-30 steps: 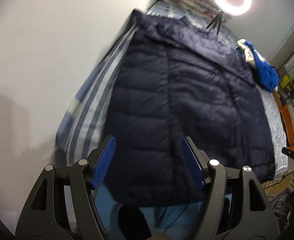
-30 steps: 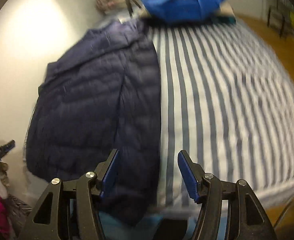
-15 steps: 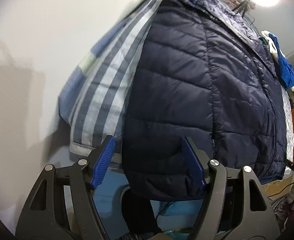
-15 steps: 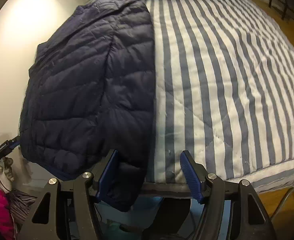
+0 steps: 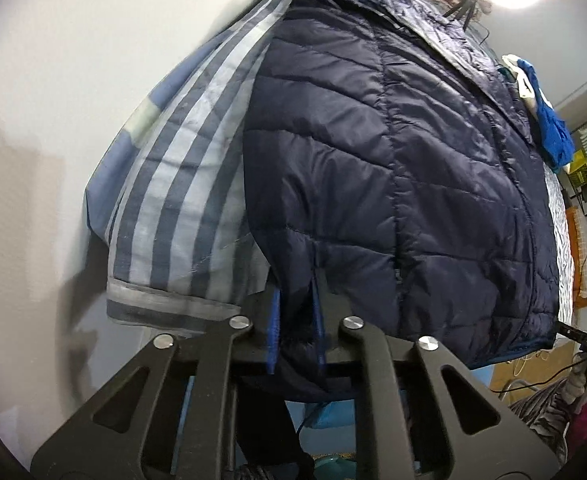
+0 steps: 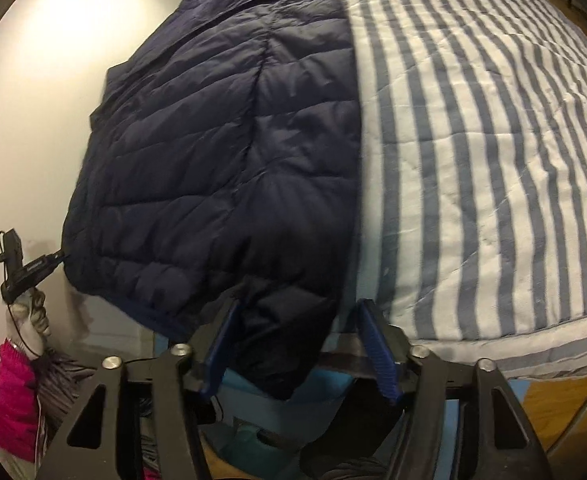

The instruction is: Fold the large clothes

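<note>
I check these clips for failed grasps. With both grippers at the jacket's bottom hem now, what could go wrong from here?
The left gripper pinches only a thin bit of the navy puffer jacket hem; the slick fabric may slip out. The right gripper is open around the hanging corner, so lifting now would raise one side only. The hem overhangs the striped bed and could slide off.

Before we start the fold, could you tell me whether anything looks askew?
Yes: the navy quilted puffer jacket lies off-centre on the blue-and-white striped quilt, its hem corners drooping over the bed's near edge. Nothing looks damaged.
</note>
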Tool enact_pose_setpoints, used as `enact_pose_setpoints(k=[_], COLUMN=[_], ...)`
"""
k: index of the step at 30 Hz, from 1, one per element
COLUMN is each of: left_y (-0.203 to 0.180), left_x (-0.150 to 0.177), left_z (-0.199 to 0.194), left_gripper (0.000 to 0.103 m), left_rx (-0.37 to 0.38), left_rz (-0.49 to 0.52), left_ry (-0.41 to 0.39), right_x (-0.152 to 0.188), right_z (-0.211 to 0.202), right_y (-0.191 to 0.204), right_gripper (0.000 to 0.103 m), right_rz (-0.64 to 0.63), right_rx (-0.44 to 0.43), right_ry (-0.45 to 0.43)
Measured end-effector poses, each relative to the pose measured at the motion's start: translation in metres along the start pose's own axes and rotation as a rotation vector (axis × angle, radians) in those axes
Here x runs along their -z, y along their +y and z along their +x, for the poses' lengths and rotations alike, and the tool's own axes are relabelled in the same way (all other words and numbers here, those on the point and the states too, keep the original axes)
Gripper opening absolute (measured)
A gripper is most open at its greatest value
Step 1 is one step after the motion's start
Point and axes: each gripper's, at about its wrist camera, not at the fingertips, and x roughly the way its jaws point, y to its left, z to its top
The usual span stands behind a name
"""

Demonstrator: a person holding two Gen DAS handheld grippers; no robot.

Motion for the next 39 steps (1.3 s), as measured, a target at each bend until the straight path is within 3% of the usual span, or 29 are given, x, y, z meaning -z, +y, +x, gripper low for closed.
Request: enact_pose_setpoints(k=[1, 2, 6, 10, 14, 23, 28, 33, 39], left_y=[-0.002, -0.004, -0.011, -0.022, -0.039, -0.061, -0.074, -0.091, -0.110], left_x=[0.000, -0.001, -0.007, -0.017, -0.032, -0.066, -0.096, -0.140, -0.201], left_z=[-0.002, -0.005, -0.023, -0.042, -0.052, -0.064, -0.067, -0.065, -0.042], left_gripper=[0.008, 0.007, 0.006, 0.005, 0.005, 0.005, 0.005, 0.005, 0.005], left_rx=[0.008, 0.017, 0.078, 0.112, 0.089, 0.106, 0.102, 0.039, -0.012], left_rz=[0.000, -0.003, -0.032, -0.031, 0.020, 0.055, 0.067, 0.123, 0.141], left_ry=[-0.007, -0.016, -0.077, -0.132, -0.174, -0.246, -0.291, -0.343, -0.369], right_x=[0.001, 0.001, -0.004, -0.017, -0.029, -0.065, -0.102, -0.152, -0.216], right_z=[0.001, 0.003, -0.008, -0.032, -0.047, -0.071, -0.085, -0.098, -0.087], right_y=[0.000, 0.001, 0.012, 0.013, 0.015, 0.032, 0.045, 0.050, 0.053], right_gripper=[0.029, 0.013, 0.003, 0.002, 0.002, 0.001, 0.001, 0.001, 0.001], right_rz=[0.010, 0.017, -0.018, 0.003, -0.015, -0.033, -0.051, -0.046, -0.055], right_rx=[-0.042, -0.087, -0.146, -0.216, -0.168, -0.155, -0.117, -0.056, 0.024], right_ry=[0.010, 0.017, -0.038, -0.151, -0.233, -0.340, -0.411, -0.482, -0.502])
